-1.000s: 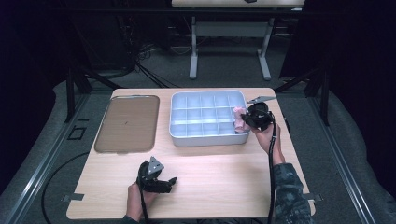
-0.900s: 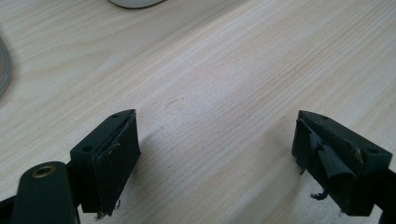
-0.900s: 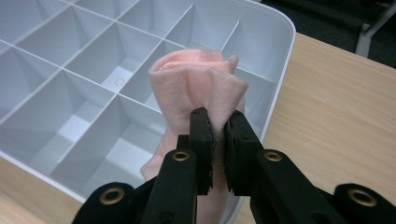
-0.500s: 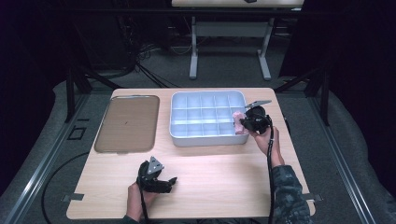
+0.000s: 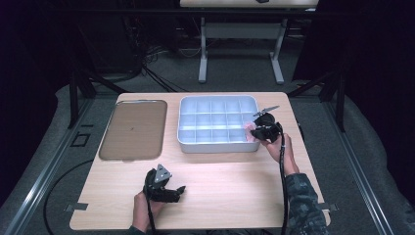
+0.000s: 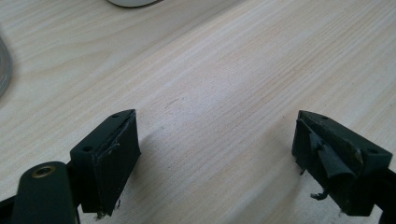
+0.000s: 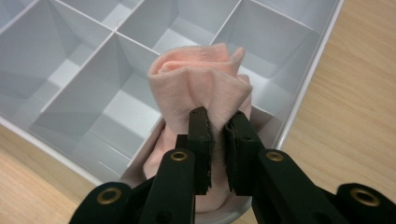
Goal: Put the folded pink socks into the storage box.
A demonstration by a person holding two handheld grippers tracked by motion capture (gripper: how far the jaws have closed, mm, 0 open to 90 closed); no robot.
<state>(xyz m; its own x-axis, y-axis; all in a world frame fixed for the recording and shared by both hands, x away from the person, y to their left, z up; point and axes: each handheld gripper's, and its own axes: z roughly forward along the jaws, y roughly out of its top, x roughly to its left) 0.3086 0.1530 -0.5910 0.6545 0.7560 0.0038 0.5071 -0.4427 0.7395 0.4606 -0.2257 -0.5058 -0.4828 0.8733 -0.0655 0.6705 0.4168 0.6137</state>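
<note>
A rolled pink cloth (image 7: 201, 88) is pinched between the jaws of my right gripper (image 7: 218, 126), which is shut on it over the near right corner compartment of the grey divided tray (image 7: 84, 88). From above, the right gripper (image 5: 260, 130) sits at the tray's (image 5: 215, 145) front right corner, with the pink cloth (image 5: 248, 128) showing beside it. My left gripper (image 5: 180, 190) rests low on the table near the front edge, pointing right. Its jaws stand wide apart in the left gripper view (image 6: 215, 154), with bare wood between them.
A flat brown tray (image 5: 133, 128) lies at the left of the wooden table (image 5: 225, 181). The divided tray's other compartments look bare. Beyond the table stand dark floor, cables and another table's legs (image 5: 203, 54).
The right gripper with the pink cloth has sunk slightly toward the tray's front right corner. The left gripper has stayed put.
</note>
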